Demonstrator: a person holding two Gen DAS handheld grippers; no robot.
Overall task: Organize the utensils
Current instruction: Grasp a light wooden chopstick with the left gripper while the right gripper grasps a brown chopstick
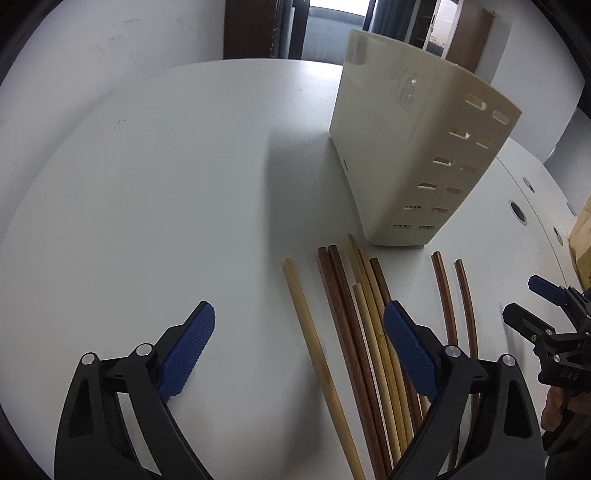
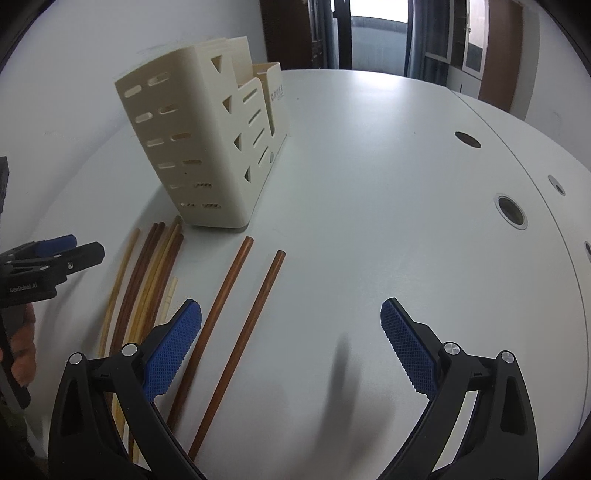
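Several wooden chopsticks, light and dark, lie side by side on the white table (image 1: 147,177) in front of a cream slotted utensil holder (image 1: 406,147). The main bundle (image 1: 354,332) lies under my left gripper's right finger. Two dark chopsticks (image 2: 236,325) lie apart to the right, beside my right gripper's left finger. My left gripper (image 1: 299,350) is open and empty above the table. My right gripper (image 2: 291,347) is open and empty; it also shows in the left wrist view (image 1: 532,302). The holder (image 2: 207,147) stands upright with several compartments.
Round cable holes (image 2: 511,212) sit in the table at the right, along a seam. A white wall stands behind the holder. A doorway (image 2: 376,33) and wooden cabinets are beyond the table. A cardboard box (image 1: 581,236) sits at the right edge.
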